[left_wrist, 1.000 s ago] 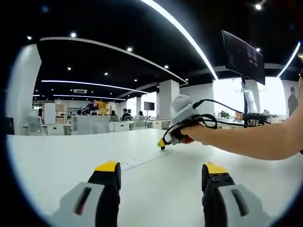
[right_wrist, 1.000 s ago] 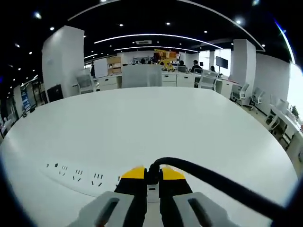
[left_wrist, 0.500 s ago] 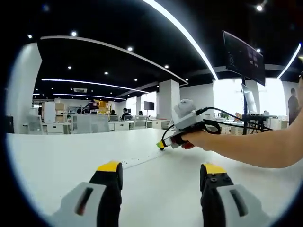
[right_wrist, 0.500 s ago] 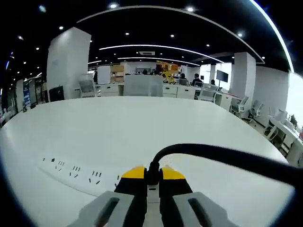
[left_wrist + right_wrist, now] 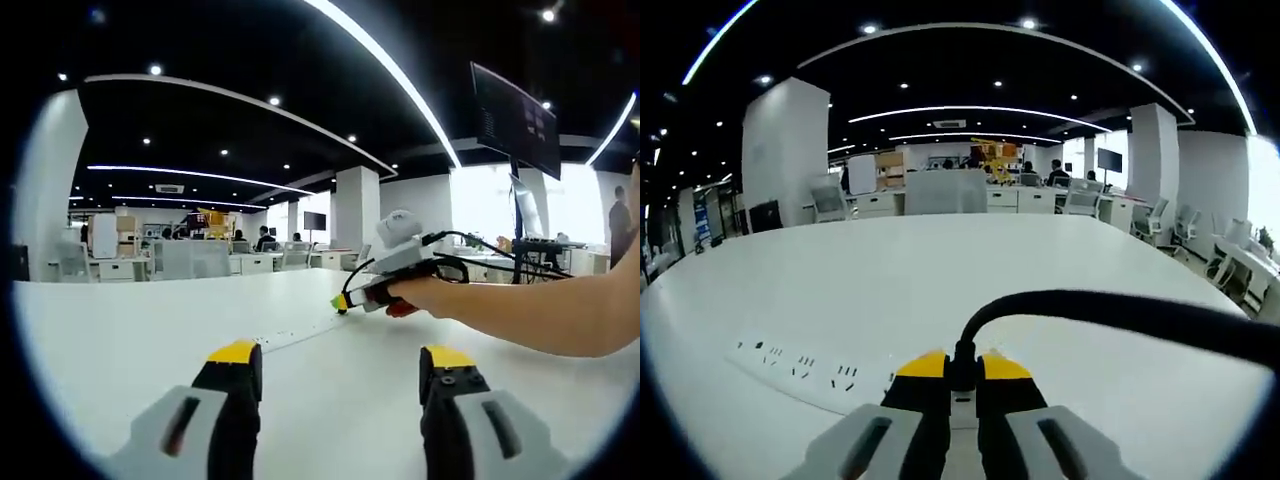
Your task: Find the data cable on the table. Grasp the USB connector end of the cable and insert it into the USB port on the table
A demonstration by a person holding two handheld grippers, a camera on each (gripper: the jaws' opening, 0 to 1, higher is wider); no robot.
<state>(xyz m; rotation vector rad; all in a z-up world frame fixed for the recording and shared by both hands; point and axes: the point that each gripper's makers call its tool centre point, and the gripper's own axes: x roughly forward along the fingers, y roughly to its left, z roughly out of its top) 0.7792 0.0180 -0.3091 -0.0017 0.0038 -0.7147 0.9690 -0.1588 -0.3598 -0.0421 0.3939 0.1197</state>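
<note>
While my right gripper (image 5: pixel 962 367) pinches the cable (image 5: pixel 1110 306) end close to the strip (image 5: pixel 808 371), my left gripper (image 5: pixel 338 366) hovers spread wide above the white table (image 5: pixel 110 330).

Ahead of my left gripper (image 5: pixel 340 356), jaws standing wide apart, the white worktop (image 5: pixel 120 340) is lying bare, giving open passage to the left and centre. The power strip (image 5: pixel 297 337) is lying low across the way. My right gripper (image 5: pixel 343 303) is hanging over its far end, and the forearm (image 5: pixel 530 312) behind it is barring the right side. In the right gripper view, the black cable (image 5: pixel 1120 312) is arching rightward out of my closed jaws and crossing that side. Beyond the strip the worktop is running open.
</note>
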